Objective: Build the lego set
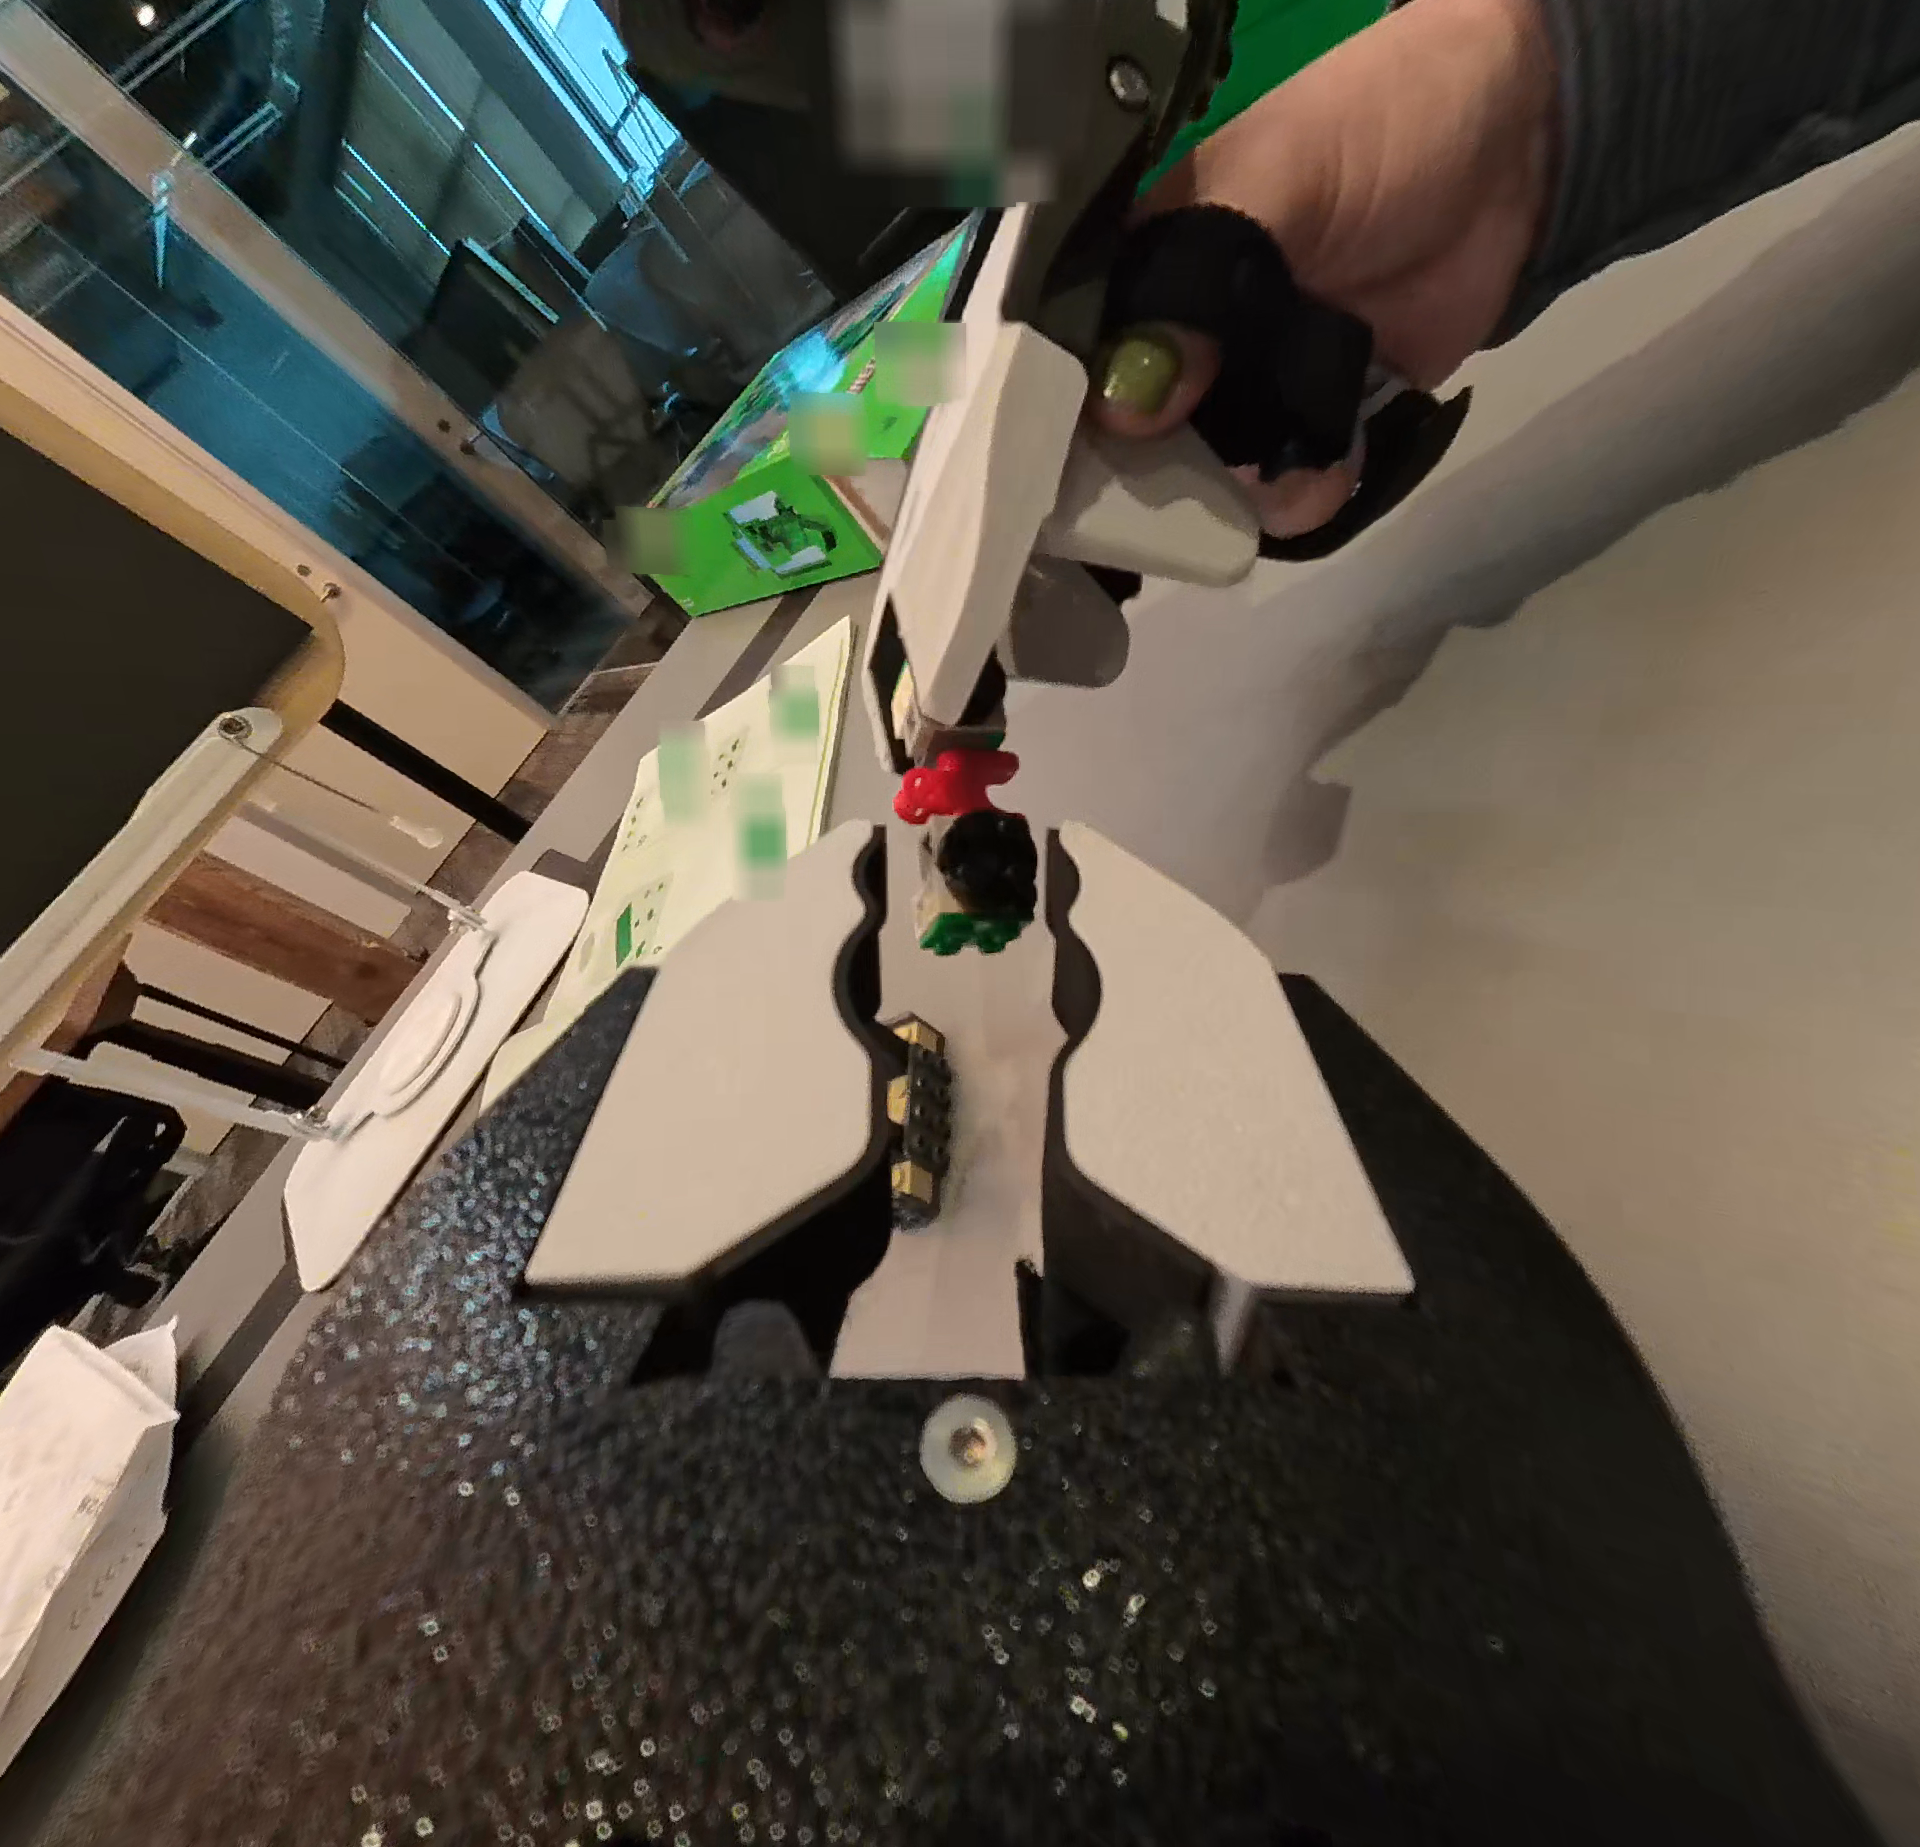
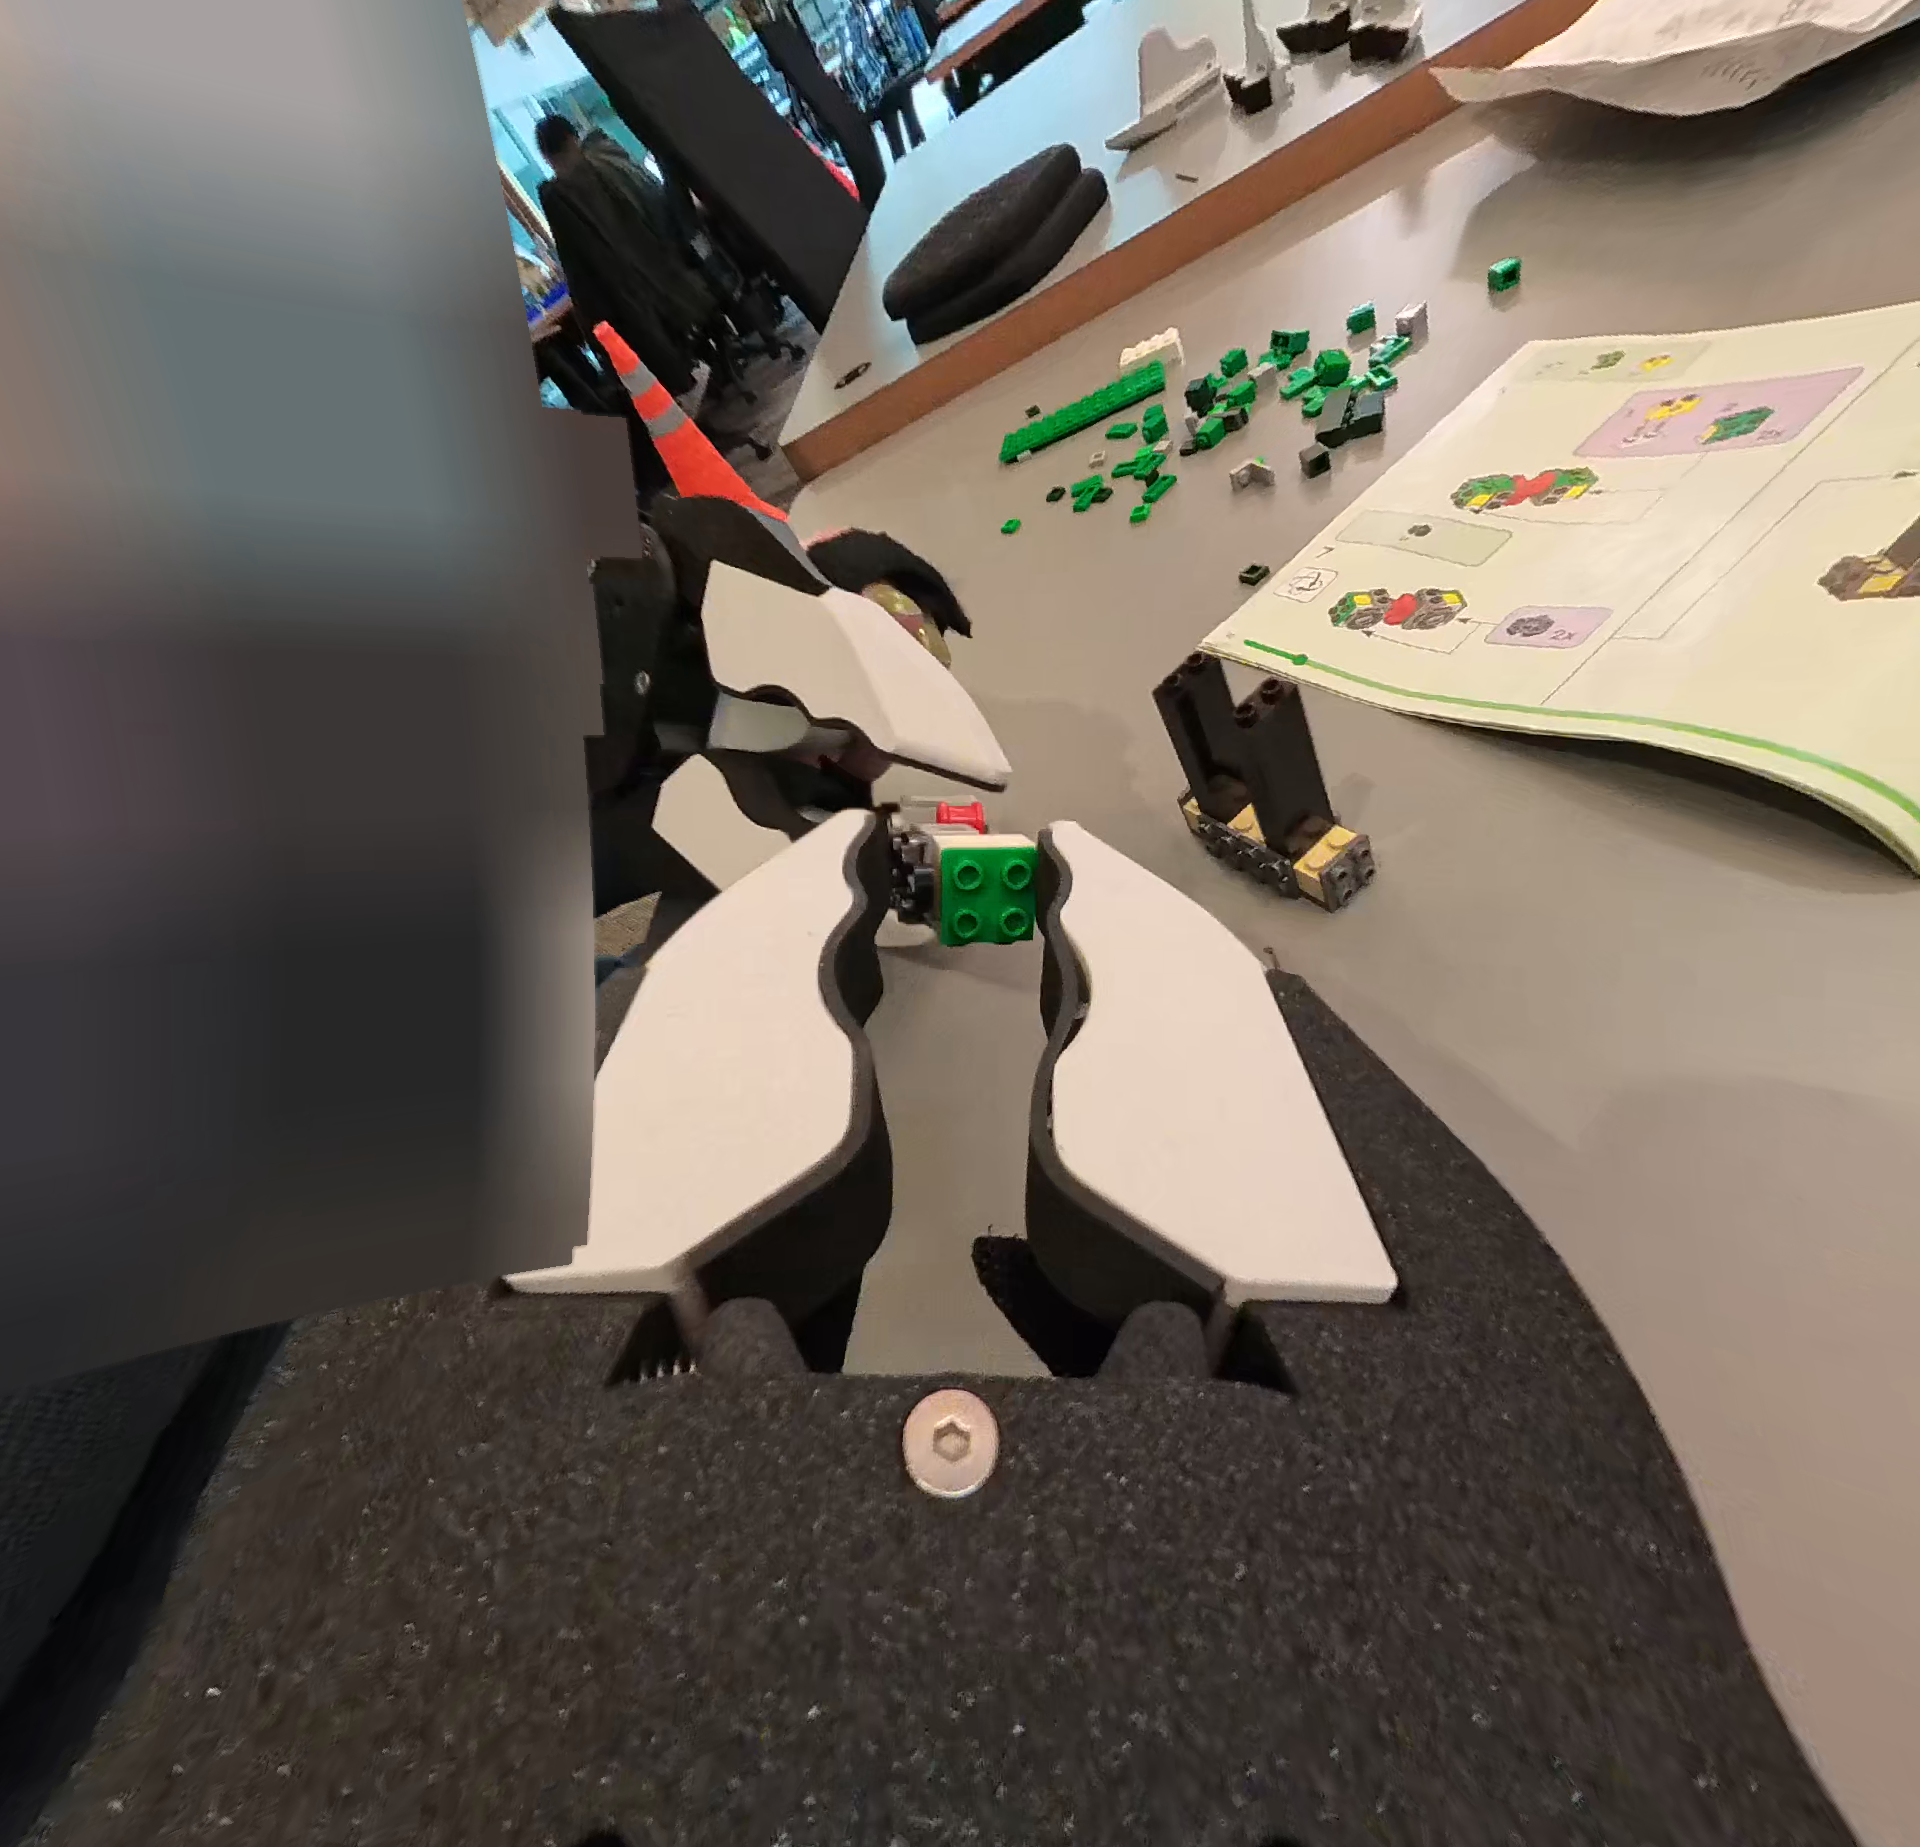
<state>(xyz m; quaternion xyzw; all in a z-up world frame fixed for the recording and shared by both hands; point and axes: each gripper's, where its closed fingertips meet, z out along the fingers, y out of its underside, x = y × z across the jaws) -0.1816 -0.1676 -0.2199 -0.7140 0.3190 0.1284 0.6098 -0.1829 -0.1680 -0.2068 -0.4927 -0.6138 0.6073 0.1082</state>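
Note:
A small lego assembly is held in the air between both grippers: a black and green block (image 1: 982, 883), a red connector (image 1: 951, 784) and a green 2x2 block (image 2: 987, 893). My left gripper (image 1: 966, 852) is shut on the black and green end. My right gripper (image 2: 956, 852) is shut on the green 2x2 end and comes down from above in the left wrist view (image 1: 940, 732). The left gripper (image 2: 914, 789) enters the right wrist view from the left, and the red connector (image 2: 961, 815) shows just under its upper finger.
A black sloped build on a tan base (image 2: 1262, 810) stands on the grey table (image 2: 1455, 1122). The open instruction booklet (image 2: 1610, 550) lies to its right, with loose green bricks (image 2: 1195, 415) behind. A green box (image 1: 790, 509) and a white paper bag (image 1: 73, 1465) are also there. My two grippers' fingertips are within a few centimetres of each other.

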